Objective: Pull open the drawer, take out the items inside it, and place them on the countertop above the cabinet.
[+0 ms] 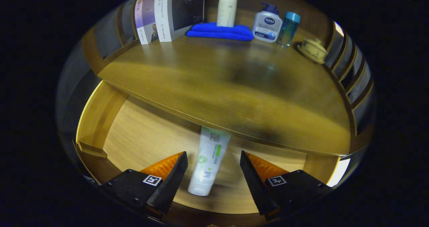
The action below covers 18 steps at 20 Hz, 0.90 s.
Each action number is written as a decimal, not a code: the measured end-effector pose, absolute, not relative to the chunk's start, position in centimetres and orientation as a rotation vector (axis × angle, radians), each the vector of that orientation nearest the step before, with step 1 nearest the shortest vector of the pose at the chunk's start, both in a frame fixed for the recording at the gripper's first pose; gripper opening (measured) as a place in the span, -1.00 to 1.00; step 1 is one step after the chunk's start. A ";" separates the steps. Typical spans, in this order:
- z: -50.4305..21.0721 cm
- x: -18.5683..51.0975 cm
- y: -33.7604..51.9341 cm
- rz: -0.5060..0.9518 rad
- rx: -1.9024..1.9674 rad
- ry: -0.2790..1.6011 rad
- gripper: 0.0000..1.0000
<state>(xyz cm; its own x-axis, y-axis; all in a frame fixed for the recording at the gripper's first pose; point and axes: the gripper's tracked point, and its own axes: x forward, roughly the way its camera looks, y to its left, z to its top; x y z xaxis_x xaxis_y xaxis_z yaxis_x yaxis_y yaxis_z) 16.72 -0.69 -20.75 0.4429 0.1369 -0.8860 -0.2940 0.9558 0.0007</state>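
One tube (pixel 208 161) lies on the floor of the open drawer (pixel 144 136), a white squeeze tube with green print, its flat cap end toward the gripper and its far end tucked under the front lip of the countertop (pixel 228 83). It sits between the two fingers, slightly toward the left one, touching neither. The gripper (pixel 213 163) stands wide, its fingers well apart on either side of the tube and holding nothing.

By the look of it, the tube is light and soft-walled: it will give under pressure, and its glossy skin may slip if pinched near the rounded shoulder. The firmest hold is probably across the body just above the cap, where the tube is stiffest and the toothed finger faces can bite; a squeeze at mid-body risks denting it or letting it roll. Because it lies a little askew, pointing toward about one o'clock, the fingers may want to turn slightly to meet its sides squarely.

No other item shows on the visible part of the drawer floor; what lies farther under the countertop is hidden.

Beyond, on the countertop, toward twelve o'clock, a folded blue cloth (pixel 219 31) bears a white pump bottle (pixel 227 7). At one o'clock stand a second pump bottle (pixel 267 24) and a blue-capped bottle (pixel 288 28); toward two o'clock, a small lidded cup (pixel 313 49). At eleven o'clock, books (pixel 167 12) stand upright. The middle of the countertop is bare wood, room enough for the tube.
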 end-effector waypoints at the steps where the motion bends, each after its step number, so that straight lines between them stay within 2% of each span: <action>1: -21.2 16.6 -0.5 0.271 -0.140 1.112 0.97; 7: -23.9 16.4 -1.2 0.251 -0.214 1.206 0.89; 14: -22.8 16.0 -0.1 0.278 -0.190 1.178 -0.22; 18: -21.4 14.8 0.8 0.346 -0.201 1.152 -0.22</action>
